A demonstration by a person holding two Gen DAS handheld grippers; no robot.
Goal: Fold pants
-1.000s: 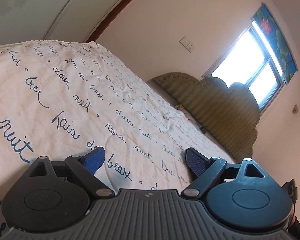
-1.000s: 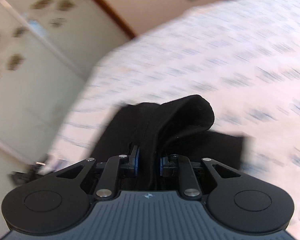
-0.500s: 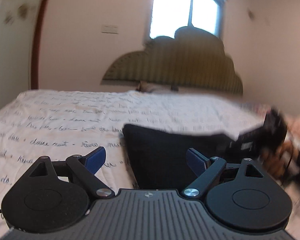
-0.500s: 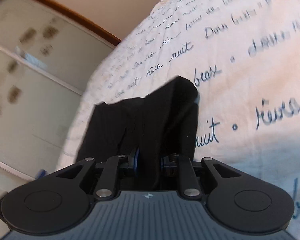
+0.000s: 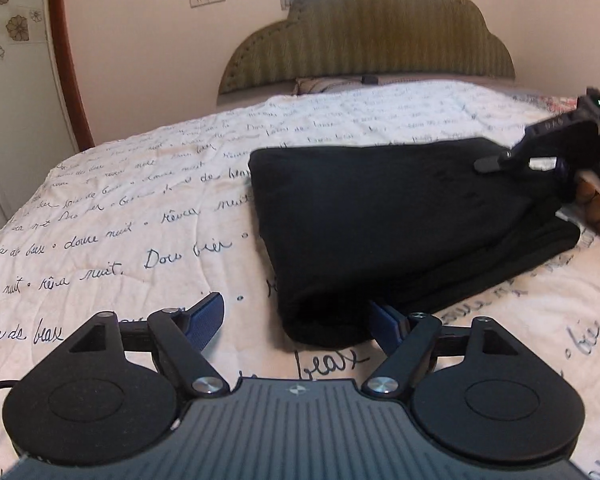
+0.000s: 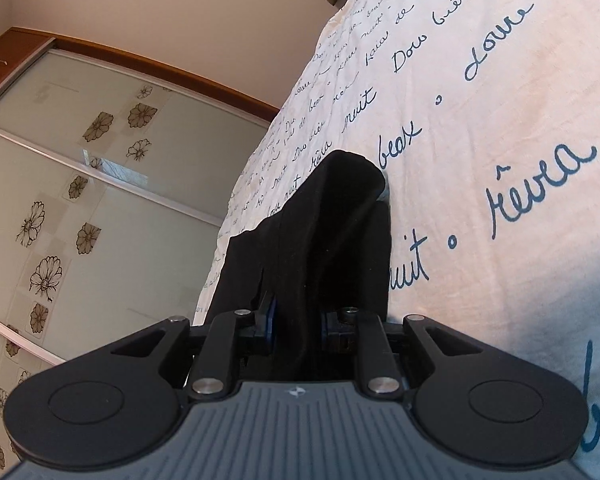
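Since a second ago the left hand-held gripper (image 5: pixel 296 316) has swung round from bare bedspread (image 5: pixel 112 216) to the black pants (image 5: pixel 400 224), its jaws closing around the near folded corner, not pressing yet. Pants lie folded on the bed, and the right hand-held gripper (image 6: pixel 296 330) is clenched on their other edge.
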